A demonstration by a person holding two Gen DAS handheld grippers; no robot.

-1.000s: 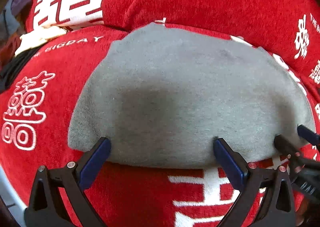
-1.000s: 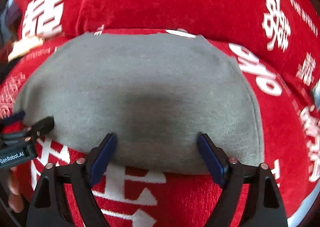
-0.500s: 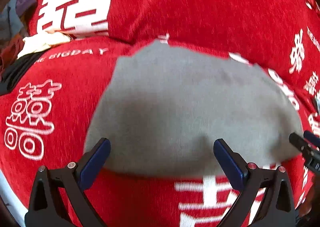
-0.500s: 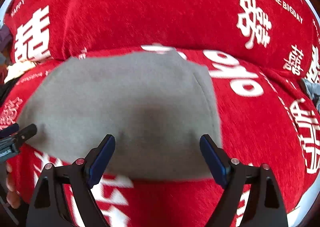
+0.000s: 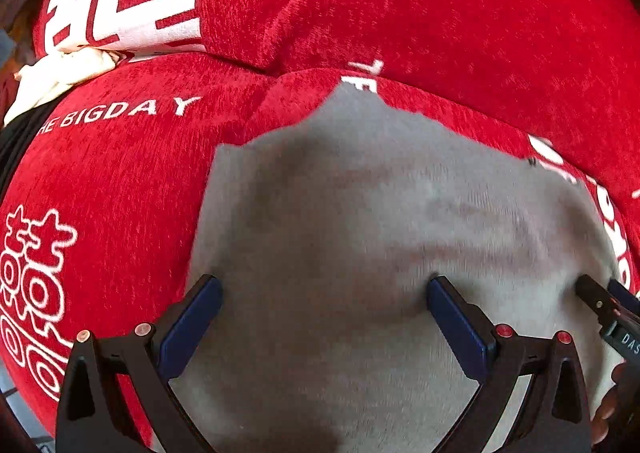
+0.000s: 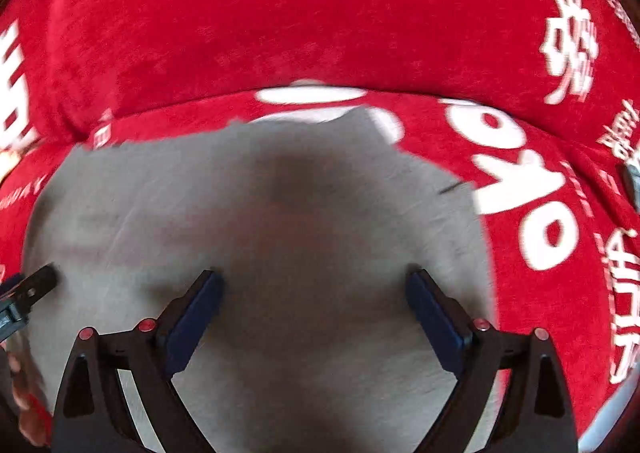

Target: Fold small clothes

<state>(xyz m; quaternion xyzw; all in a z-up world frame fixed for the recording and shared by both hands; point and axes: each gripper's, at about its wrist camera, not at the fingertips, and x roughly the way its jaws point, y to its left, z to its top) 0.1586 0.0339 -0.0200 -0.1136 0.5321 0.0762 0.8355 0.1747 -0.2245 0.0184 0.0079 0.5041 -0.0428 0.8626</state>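
Left gripper and right gripper, both jaws spread wide and empty, the right's just widened further, hover over the grey garment, which lies flat on the red printed cover from centre to 6 o'clock.

Grey cloth: formerly ahead of both grippers, near edge level with fingertips; now extends beneath them toward 6 o'clock. Left gripper, right gripper: advanced over the cloth toward 12 o'clock; right jaws opening wider, clamping nothing.
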